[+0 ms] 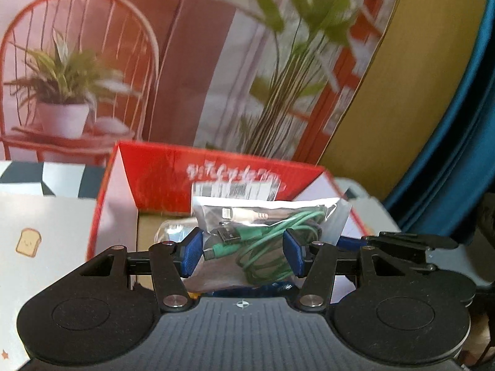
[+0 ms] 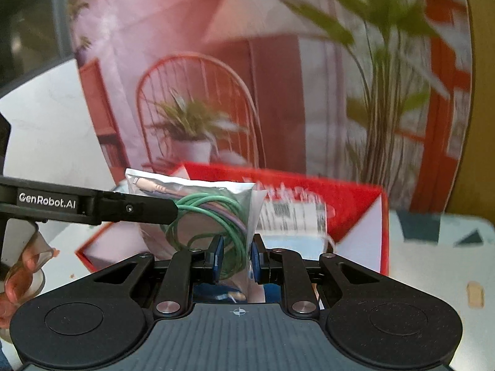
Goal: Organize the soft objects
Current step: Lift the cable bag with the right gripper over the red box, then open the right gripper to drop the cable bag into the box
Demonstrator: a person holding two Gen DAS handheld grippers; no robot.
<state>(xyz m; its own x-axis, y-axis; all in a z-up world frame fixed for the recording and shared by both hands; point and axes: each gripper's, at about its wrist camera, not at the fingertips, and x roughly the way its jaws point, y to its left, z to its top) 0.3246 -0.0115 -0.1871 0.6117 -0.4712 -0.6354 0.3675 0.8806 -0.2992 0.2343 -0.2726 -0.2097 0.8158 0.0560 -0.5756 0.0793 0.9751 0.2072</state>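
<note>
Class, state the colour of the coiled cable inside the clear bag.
Green; the cable shows best in the left wrist view.

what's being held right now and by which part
A clear bag of cables. The right gripper pinches its lower edge; the left gripper has its pads on either side of the bag's middle, over the red box.

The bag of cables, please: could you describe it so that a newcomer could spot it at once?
Find the open red box before the plant backdrop. Above its opening, both tools hold a clear plastic bag. Coiled green cable and a pale plug inside set it apart.
</note>
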